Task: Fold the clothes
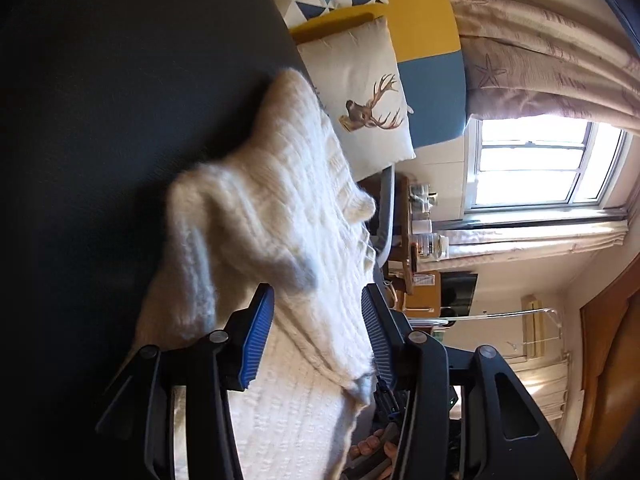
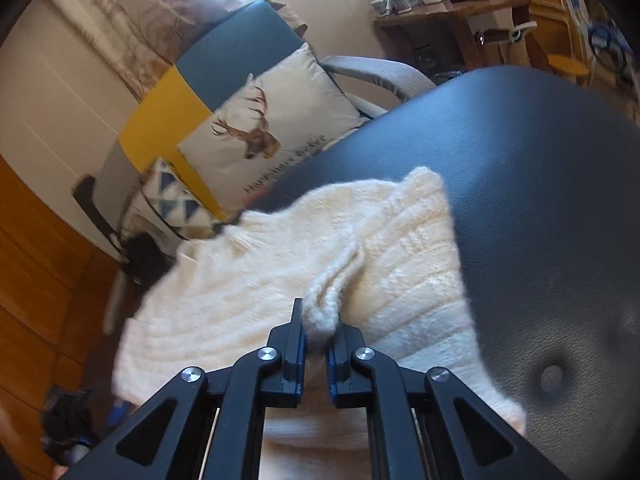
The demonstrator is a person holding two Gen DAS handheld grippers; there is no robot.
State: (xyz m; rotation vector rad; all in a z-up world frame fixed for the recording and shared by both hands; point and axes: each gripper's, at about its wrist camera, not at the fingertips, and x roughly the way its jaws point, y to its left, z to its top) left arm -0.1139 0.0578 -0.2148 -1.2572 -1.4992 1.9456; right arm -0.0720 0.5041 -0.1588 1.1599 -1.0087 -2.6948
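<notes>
A cream knitted sweater (image 1: 280, 216) is seen spread over a dark padded leather surface (image 1: 120, 120), partly doubled over on itself. In the left wrist view, which is rolled sideways, the left gripper (image 1: 318, 320) is shown with its blue ribbed pads spread apart; the knit lies between and beyond them, but no pad is pressed onto it. Only in this view are a bright window (image 1: 536, 164) and a starfish-patterned curtain (image 1: 540, 60) made out, and, low between the gripper's arms, fingertips of a hand (image 1: 374, 450) around a dark handle. In the right wrist view the right gripper (image 2: 316, 332) is shown nearly pressed together, with a bunched ridge of the sweater (image 2: 280, 272) pinched between its pads and rising just ahead of them. Only this view shows a tufted button (image 2: 554, 376) sunk in the dark surface (image 2: 520, 160) and a wooden floor (image 2: 36, 260) to the left. A cushion printed with a deer head (image 1: 360, 96) is given by both views, propped against a blue and yellow backrest beyond the sweater, and a wooden desk with small jars (image 2: 440, 4) is seen further back. The left gripper cannot be found in the right wrist view.
</notes>
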